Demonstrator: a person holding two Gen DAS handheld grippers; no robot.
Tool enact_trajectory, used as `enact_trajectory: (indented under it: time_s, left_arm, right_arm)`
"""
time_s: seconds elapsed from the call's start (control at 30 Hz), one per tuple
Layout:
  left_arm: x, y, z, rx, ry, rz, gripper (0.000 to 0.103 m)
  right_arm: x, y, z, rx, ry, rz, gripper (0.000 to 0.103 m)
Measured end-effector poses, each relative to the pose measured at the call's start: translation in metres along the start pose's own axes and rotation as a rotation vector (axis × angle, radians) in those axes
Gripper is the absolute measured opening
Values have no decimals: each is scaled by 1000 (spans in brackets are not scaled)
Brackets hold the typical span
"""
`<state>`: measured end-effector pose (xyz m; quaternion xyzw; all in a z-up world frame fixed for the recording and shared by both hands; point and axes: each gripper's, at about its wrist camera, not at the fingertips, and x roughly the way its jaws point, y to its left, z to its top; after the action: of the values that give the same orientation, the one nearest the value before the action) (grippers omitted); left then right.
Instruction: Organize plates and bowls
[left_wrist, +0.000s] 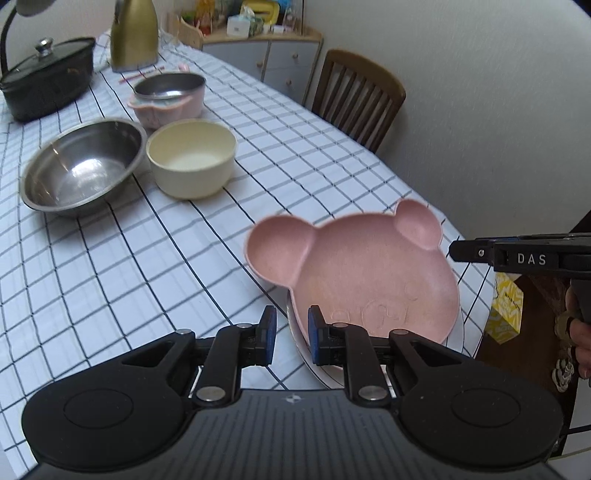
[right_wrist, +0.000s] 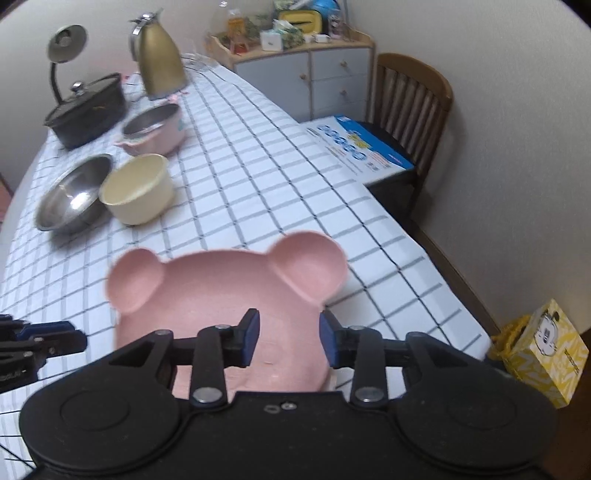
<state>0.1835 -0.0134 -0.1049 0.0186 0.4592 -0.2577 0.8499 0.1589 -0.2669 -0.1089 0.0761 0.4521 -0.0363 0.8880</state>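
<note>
Now the pink bear plate (right_wrist: 229, 295) rests on a white plate (left_wrist: 299, 332) at the table's (left_wrist: 184, 258) near edge, ears toward twelve o'clock; right gripper (right_wrist: 289, 338) hovers part-open, empty, nearer; left gripper (left_wrist: 291, 334), narrowly parted, holds nothing.

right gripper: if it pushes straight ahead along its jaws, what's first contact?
Likely the pink bear-shaped plate: the right gripper points down at its main well, jaws open and empty. Depth is unclear, but nothing else shows in between.

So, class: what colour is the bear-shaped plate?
Pink; the bear-shaped plate shows best in the right wrist view.
</note>
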Motion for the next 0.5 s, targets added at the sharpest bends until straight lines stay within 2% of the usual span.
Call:
enact_trajectory:
  time_s: [0.23, 0.37, 0.47, 0.5]
  left_arm:
    - [-31, 16, 3, -28, -80, 28, 17]
    - [-46, 29, 6, -54, -121, 55, 18]
    - [-55, 40, 8, -80, -151, 85, 26]
    - [-58, 44, 10, -88, -163, 96, 33]
  right_arm:
    - [-23, 29, 12, -46, -48, 50, 49]
    - [-31, 48, 21, -95, -77, 84, 64]
    - [-33, 62, 28, -126, -91, 109, 67]
    - [-33, 67, 32, -135, -94, 116, 69]
